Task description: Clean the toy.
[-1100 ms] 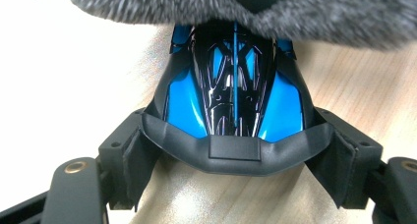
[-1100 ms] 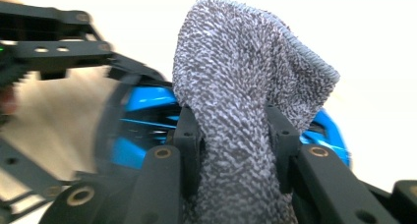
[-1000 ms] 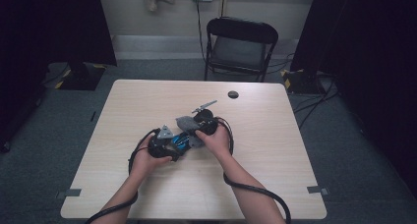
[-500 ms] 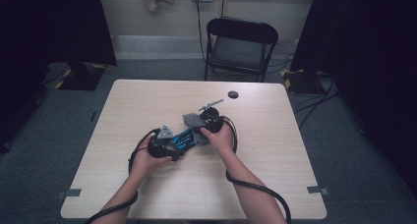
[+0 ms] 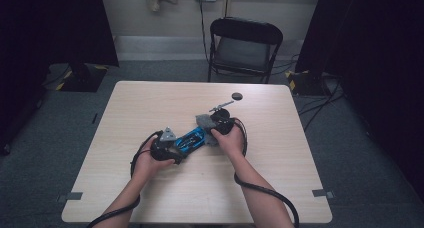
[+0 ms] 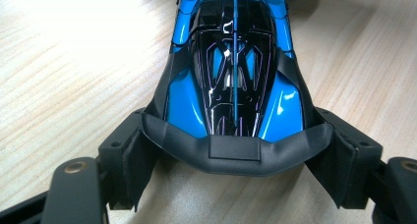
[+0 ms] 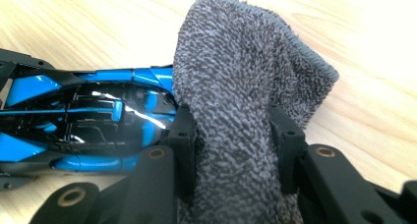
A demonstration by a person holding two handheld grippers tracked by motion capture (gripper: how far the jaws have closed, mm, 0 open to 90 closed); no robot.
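Wiping the model car: car clamped at one end, cloth pressed to the other.

The left gripper (image 6: 236,157) is closed on the tail of the blue-and-black toy car (image 6: 235,67), which rests on the pale wood-grain counter (image 5: 150,103). The right gripper (image 7: 233,150) clamps a grey terry cloth (image 7: 241,96) just beside the car's far end; its jaws have just been closing further on the fabric. Risk: the car's glossy, hard, tapered shell could slide out of the jaws under sideways wiping pressure (the looped pile could also snag thin black trim). A small black disc (image 5: 236,96) lies beyond the car.
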